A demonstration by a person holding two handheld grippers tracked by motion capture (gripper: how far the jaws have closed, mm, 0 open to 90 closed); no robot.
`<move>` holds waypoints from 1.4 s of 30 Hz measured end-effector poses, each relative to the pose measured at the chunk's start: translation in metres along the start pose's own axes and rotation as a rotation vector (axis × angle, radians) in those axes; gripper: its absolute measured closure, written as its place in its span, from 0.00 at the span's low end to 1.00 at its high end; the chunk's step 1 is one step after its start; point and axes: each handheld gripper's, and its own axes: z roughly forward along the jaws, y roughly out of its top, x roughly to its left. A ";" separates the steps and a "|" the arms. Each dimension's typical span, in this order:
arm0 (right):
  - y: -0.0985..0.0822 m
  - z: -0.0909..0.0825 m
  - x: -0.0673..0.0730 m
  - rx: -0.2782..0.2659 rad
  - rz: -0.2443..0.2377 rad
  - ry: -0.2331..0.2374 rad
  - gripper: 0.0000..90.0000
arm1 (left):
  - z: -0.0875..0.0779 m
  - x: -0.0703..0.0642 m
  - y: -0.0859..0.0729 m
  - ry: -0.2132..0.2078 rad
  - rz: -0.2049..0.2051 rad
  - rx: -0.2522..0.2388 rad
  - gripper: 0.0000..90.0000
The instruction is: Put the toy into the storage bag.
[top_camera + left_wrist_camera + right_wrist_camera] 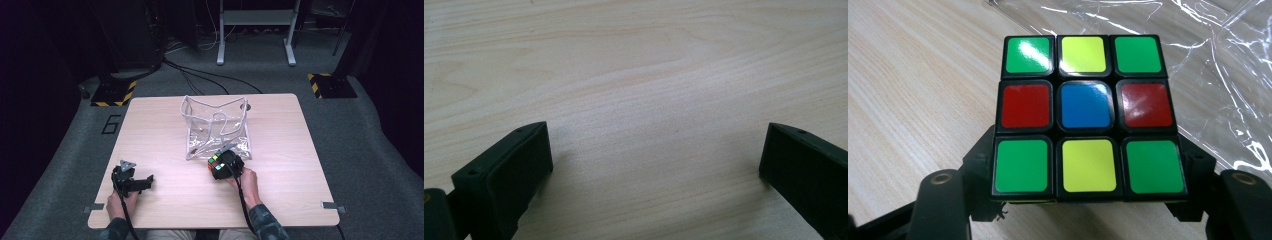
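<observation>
Puzzle cube (1087, 117) clamped in right claw (1088, 200), left claw (654, 165) apart over pale wood table (160, 130), grey carpet (370, 150), dark room.

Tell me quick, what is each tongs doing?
Left tongs: open, nothing between the jaws, over the bare table.
Right tongs: closed on the puzzle cube.

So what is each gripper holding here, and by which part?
The right gripper clamps the puzzle cube by two opposite side faces, near its lower row. The left gripper holds nothing; its jaws stand open over the table.
</observation>
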 end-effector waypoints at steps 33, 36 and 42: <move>-0.005 -0.031 -0.005 -0.042 0.004 0.010 0.36 | 0.000 0.000 0.000 -0.001 0.000 0.000 0.00; -0.005 -0.033 -0.005 -0.044 0.001 0.008 0.36 | 0.000 0.000 0.000 0.000 0.001 0.000 0.00; -0.005 -0.038 -0.007 -0.040 -0.003 0.007 0.36 | 0.000 0.000 0.000 -0.002 0.000 0.000 0.00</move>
